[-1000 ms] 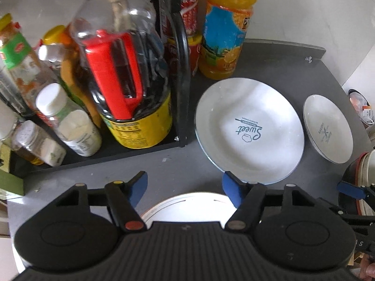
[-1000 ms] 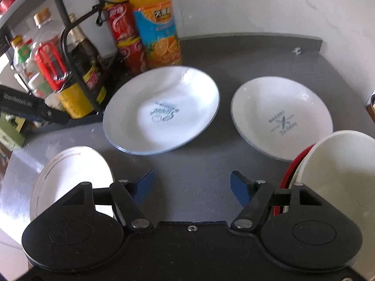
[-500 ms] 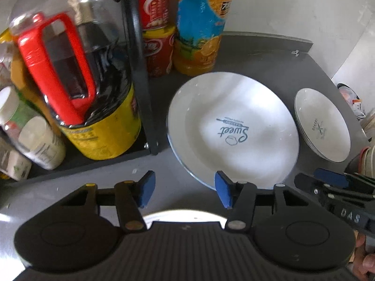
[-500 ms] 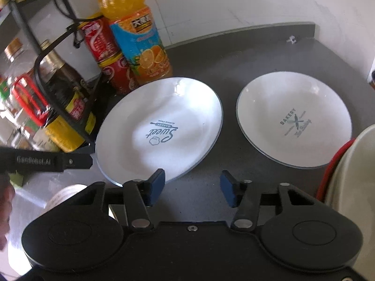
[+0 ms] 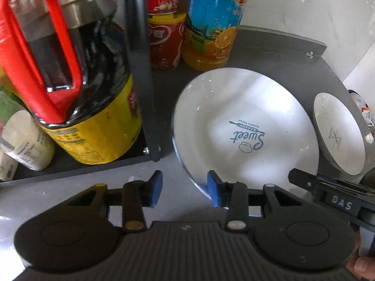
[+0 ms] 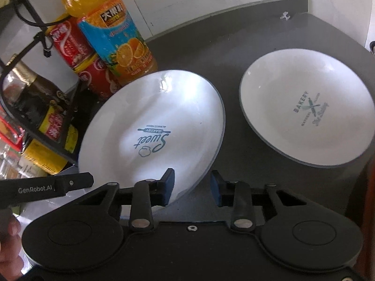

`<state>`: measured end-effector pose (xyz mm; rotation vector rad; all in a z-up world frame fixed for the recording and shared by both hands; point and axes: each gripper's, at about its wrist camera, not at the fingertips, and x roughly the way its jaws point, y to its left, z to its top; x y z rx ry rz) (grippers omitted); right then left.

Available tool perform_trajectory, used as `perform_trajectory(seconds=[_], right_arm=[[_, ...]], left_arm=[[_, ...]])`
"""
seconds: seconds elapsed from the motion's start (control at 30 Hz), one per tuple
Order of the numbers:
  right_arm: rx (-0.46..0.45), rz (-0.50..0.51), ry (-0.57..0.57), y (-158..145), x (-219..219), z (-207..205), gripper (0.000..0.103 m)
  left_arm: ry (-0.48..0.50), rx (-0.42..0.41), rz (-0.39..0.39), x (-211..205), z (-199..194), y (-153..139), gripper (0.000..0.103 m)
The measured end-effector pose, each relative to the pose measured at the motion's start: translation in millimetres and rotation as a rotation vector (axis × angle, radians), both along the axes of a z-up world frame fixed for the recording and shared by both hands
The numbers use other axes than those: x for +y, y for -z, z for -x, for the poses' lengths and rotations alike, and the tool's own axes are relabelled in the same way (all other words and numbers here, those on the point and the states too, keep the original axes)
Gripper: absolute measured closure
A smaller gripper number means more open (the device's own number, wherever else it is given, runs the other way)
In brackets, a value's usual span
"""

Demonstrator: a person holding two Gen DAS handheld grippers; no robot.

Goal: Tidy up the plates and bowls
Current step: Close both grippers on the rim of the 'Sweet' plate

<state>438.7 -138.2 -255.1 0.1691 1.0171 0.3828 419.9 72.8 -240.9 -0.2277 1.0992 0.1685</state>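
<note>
Right wrist view: the right gripper [image 6: 191,186] is spread, its jaws straddling the near rim of the large plate [image 6: 152,126], empty. Plate lettering reads inverted, top toward camera. The small plate [image 6: 307,107] lies right. The left gripper [image 5: 182,188] is released, empty.

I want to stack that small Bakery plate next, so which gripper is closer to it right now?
Right. The right gripper sits at the big Sweet plate's near rim, with the Bakery plate just beyond to its right. The left gripper is at the big plate's opposite edge, farther away.

left wrist: low, close | right wrist: higher | shared: Sweet plate [image 5: 246,126] [image 6: 152,128]
</note>
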Motion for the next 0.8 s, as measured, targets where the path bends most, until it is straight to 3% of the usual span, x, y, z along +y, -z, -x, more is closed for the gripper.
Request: perform_trajectory(seconds=[0.33,0.47,0.57,0.8], right_arm=[[-0.006,0.019,0.022,9.4,12.0,-12.7,0.074],[-0.012,0.064,-0.003,8.6,15.5,-14.3,0.081],[0.008,0.025,0.033,8.2,7.1,-12.5,0.086],[-0.058,0.059,0.016,-7.0,9.7,2.4,0.087]], left_arm=[[-0.007,0.006,0.034,-1.1,-13.9,15.5,0.074],[-0.017,0.000,0.039,-1.8,-14.6,19.2,0.076],[-0.011,0.005,0.055,-0.7,-15.6,18.8,0.077],[0.006,-0.024,0.046,4.8,-12.7,3.2,0.082]])
